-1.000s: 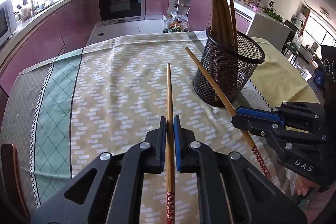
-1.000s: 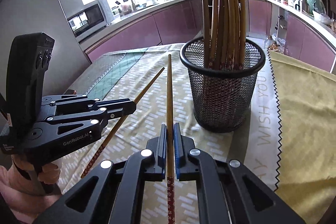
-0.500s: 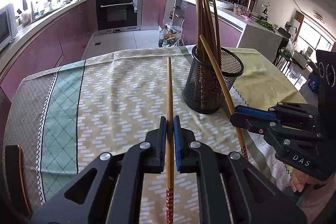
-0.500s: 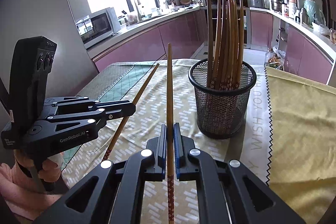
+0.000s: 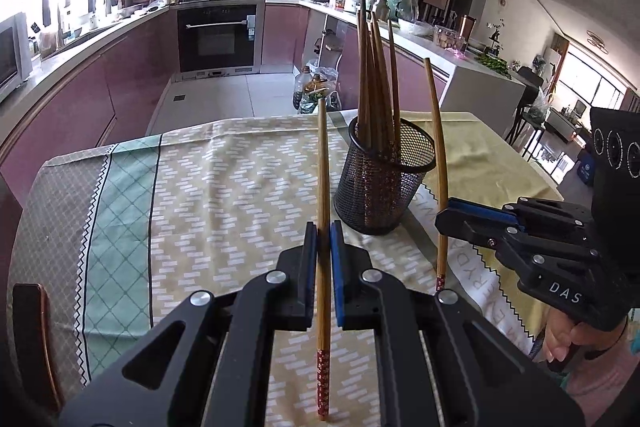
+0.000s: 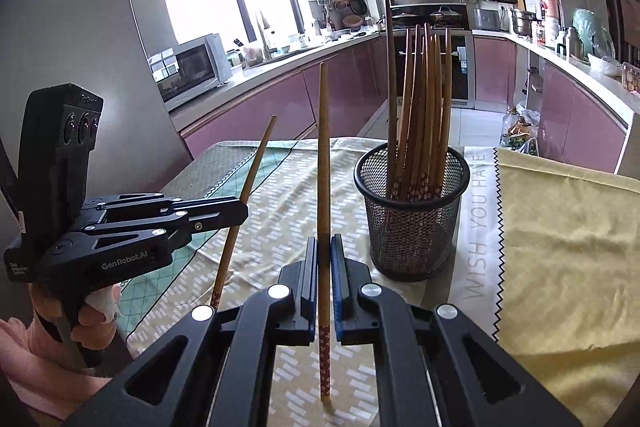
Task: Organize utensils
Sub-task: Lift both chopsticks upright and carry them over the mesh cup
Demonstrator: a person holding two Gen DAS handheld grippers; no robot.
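My left gripper (image 5: 324, 239) is shut on a wooden chopstick (image 5: 323, 187) with a red patterned end, held tilted up above the table. My right gripper (image 6: 325, 251) is shut on a second chopstick (image 6: 323, 167), also raised. Each gripper shows in the other's view: the right gripper (image 5: 444, 215) with its chopstick (image 5: 438, 163), the left gripper (image 6: 240, 213) with its chopstick (image 6: 248, 187). A black mesh holder (image 5: 384, 183) stands ahead with several chopsticks upright in it; it also shows in the right wrist view (image 6: 412, 223). Both held chopsticks are outside the holder.
The table carries a patterned beige and green cloth (image 5: 224, 195) and a yellow cloth (image 6: 560, 247) at the right. A chair back (image 5: 28, 339) sits at the table's left edge. Purple kitchen cabinets (image 5: 100, 95) and an oven (image 5: 216, 39) lie beyond.
Both grippers have lifted and pulled back from the holder, tilting their chopsticks more upright. The holder looks smaller and farther away. Both grips are unchanged.
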